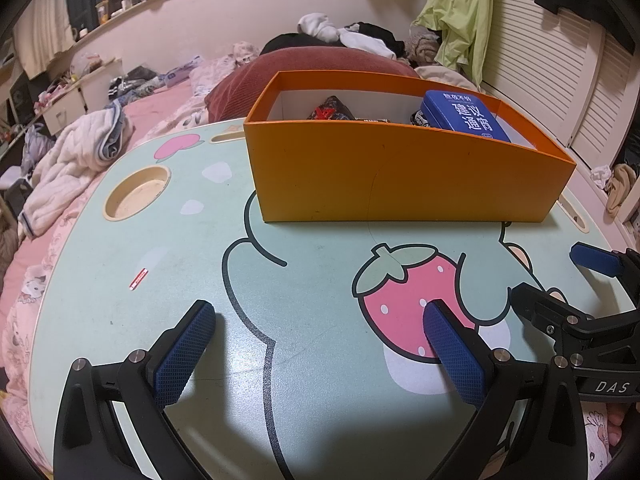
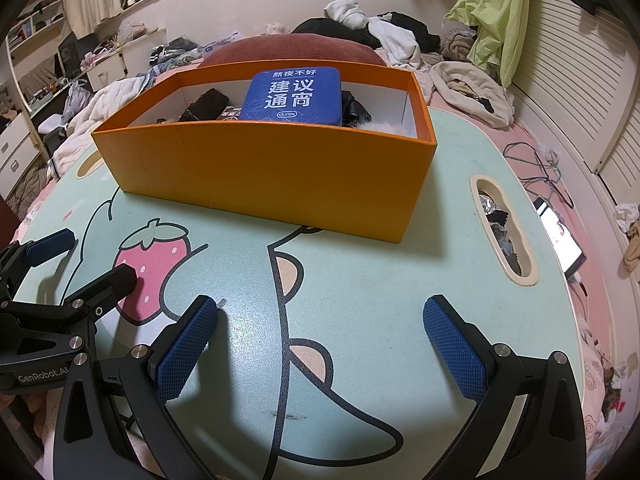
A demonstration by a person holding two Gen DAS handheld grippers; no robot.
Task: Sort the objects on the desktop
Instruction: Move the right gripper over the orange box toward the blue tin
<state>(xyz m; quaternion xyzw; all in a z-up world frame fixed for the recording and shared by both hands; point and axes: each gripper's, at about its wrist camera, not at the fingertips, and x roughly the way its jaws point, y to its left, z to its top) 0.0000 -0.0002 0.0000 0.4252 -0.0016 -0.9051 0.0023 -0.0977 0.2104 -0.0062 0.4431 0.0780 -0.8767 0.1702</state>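
Both grippers are seen low in the frames, above the worktop [image 1: 192, 240], and their jaws are released wide with nothing between them: the left gripper [image 1: 320, 344] in the left wrist view, the right gripper [image 2: 320, 340] in the right wrist view. The orange box [image 2: 280, 176] is placed at the upper middle of both frames, on the far part of the worktop. A blue tin [image 2: 294, 96] and some dark items, which cannot be identified, are already lying inside it. Almost nothing is left on the worktop; only a small red strip [image 1: 138, 279] is seen at the middle left of the left wrist frame.

The task is judged to be nearly finished. If the strip is to be sorted, it should be approached by the left gripper, with the jaws lowered almost flat around it, because so thin a thing is easily missed or pushed away.
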